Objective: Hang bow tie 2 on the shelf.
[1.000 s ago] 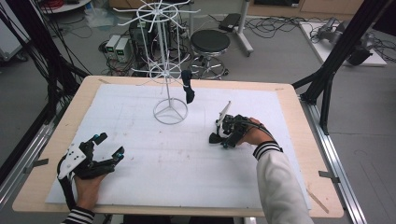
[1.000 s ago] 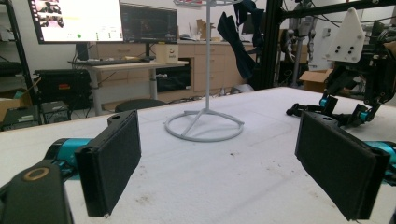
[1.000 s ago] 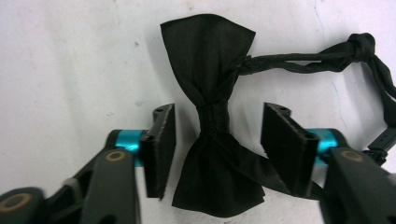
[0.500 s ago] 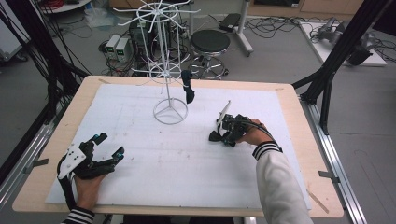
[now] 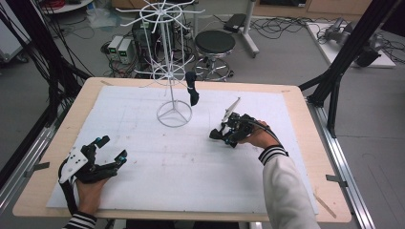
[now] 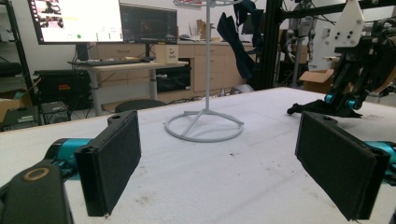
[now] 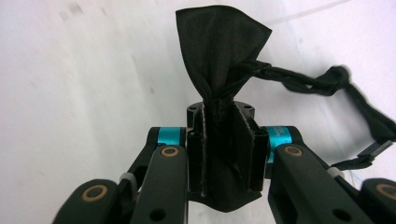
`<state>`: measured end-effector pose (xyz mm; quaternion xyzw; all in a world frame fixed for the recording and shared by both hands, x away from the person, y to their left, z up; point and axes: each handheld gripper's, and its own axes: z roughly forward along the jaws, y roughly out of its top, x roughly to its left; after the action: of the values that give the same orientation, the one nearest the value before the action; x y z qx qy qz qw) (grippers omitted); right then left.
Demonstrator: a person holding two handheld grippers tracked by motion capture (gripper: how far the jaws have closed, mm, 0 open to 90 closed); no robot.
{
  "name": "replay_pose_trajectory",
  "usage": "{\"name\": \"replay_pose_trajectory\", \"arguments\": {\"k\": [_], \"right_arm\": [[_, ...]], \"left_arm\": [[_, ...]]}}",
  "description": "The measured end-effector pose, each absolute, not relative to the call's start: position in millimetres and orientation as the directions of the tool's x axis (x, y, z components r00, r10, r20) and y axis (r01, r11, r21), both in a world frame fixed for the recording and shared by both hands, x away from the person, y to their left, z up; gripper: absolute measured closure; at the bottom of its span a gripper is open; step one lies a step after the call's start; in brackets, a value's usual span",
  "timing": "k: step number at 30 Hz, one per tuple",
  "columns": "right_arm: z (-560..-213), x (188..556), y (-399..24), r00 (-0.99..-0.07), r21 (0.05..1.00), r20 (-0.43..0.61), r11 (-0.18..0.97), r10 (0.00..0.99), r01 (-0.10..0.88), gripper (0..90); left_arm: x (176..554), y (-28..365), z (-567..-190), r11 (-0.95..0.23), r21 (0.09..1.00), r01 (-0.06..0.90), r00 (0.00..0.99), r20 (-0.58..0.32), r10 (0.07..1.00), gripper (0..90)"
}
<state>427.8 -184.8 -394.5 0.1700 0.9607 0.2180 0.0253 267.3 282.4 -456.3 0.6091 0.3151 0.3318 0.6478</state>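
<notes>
Already the right gripper has just closed its jaws on a black cloth; its dangling strap could snag the far white rack, while the left gripper gapes wide on the bench

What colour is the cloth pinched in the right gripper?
Plain black cloth, seen best in the right gripper view, between the jaws of the right gripper.

The left gripper hovers low over the white desk, its two black jaws standing wide apart with nothing between them. Ahead stands a white wire rack on its ring base, a dark cloth hanging from it. The other gripper rests on the desk at the right.
</notes>
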Motion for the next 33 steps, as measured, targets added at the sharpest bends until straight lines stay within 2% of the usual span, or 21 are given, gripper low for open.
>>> {"name": "replay_pose_trajectory", "arguments": {"k": [8,22,33], "right_arm": [[-382,428,-189,-0.906,0.535,0.114,0.743,0.407,0.401,76.3],[-374,429,-193,-0.893,0.615,0.159,0.665,0.421,0.423,76.4],[-362,427,-193,-0.873,0.697,0.209,0.558,0.441,0.450,76.3]], "left_arm": [[267,282,-456,0.041,0.998,-0.049,0.582,-0.005,0.813,14.6],[267,282,-456,0.042,0.998,-0.050,0.582,-0.005,0.813,14.6],[267,282,-456,0.041,0.998,-0.050,0.581,-0.004,0.814,14.6]]}}
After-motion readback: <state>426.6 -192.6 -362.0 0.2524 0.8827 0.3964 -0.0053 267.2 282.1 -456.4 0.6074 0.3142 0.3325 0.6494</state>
